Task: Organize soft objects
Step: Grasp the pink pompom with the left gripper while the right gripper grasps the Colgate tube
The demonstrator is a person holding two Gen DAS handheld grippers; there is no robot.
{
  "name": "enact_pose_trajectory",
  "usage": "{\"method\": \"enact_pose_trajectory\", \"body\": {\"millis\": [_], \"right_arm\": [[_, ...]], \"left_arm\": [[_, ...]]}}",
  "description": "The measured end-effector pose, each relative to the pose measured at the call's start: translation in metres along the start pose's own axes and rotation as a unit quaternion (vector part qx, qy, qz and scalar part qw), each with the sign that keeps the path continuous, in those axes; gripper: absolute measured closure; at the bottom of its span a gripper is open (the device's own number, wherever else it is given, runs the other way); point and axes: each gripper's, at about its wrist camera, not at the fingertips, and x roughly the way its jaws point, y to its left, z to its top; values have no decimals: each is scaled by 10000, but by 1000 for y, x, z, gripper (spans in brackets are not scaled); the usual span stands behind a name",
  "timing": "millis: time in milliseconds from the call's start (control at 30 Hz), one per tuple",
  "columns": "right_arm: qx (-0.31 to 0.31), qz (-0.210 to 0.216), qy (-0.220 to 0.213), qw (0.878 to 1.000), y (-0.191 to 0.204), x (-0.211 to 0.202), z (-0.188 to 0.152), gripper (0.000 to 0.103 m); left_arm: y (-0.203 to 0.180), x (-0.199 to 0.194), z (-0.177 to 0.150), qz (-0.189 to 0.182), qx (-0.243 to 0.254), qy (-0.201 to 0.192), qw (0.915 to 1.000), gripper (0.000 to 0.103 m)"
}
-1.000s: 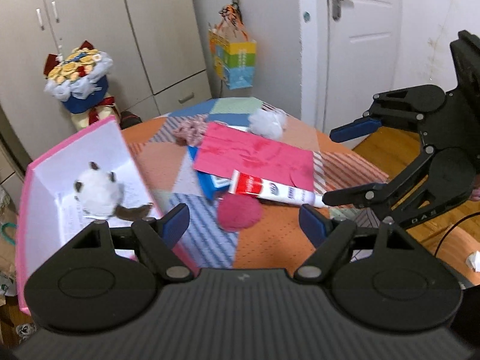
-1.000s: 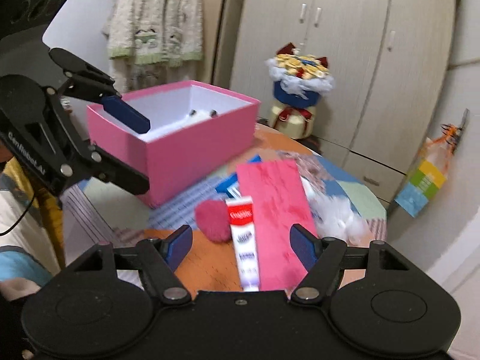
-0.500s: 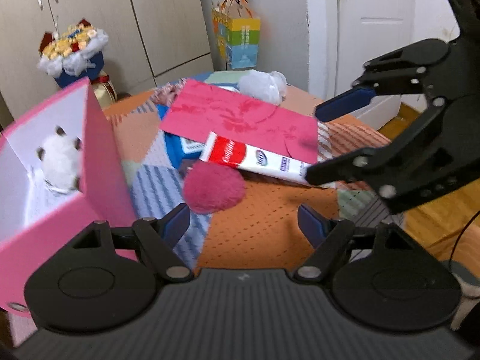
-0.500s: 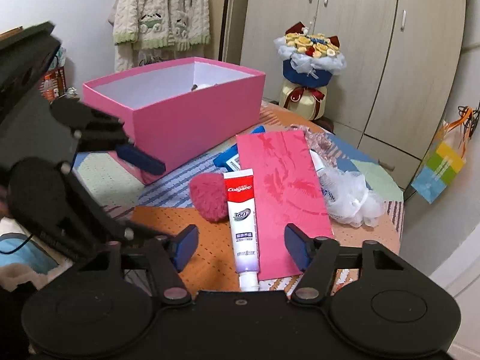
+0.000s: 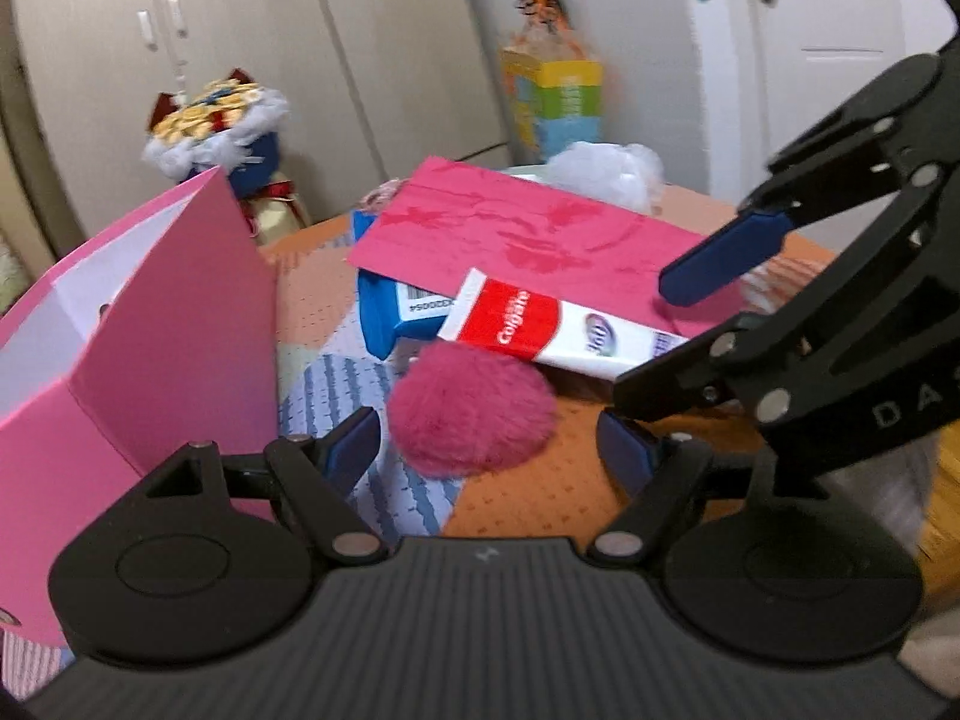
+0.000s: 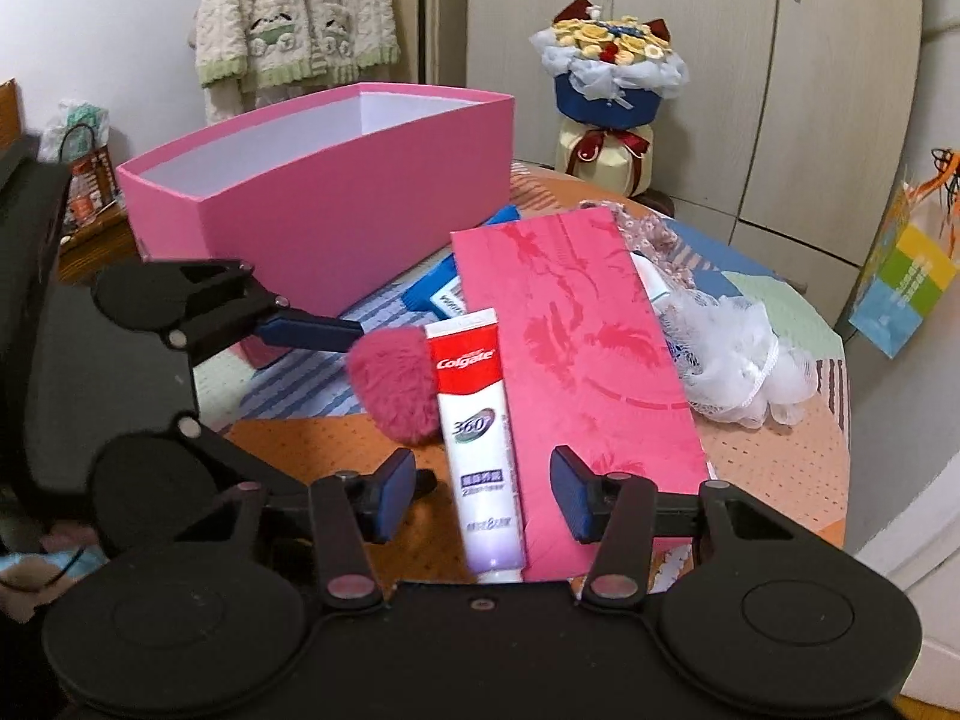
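The left gripper is being held wide apart around the pink pompom; the right gripper is being closed around the toothpaste tube, untouched

Left gripper wide apart, right gripper closing, both angled down.

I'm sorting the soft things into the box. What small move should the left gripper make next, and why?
Probably ease the left gripper forward and close: the pink pompom lies just ahead of its open jaws, beside the pink box.
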Motion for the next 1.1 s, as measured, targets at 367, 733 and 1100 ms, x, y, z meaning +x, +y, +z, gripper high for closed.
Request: {"method": "enact_pose_trajectory", "body": {"millis": [367,733,1100], "right_arm": [[496,470,122,9976,-20,3,1,60],[-278,399,239,9985,-15,-4,-12,60],[-964,-468,77,9942,24,12,-11,75]], "left_arm": [[-2,2,-3,51,-29,-284,9996,33],[21,9,1,-278,-789,-4,9965,52],[25,11,2,-486,-939,97,9943,55]]}}
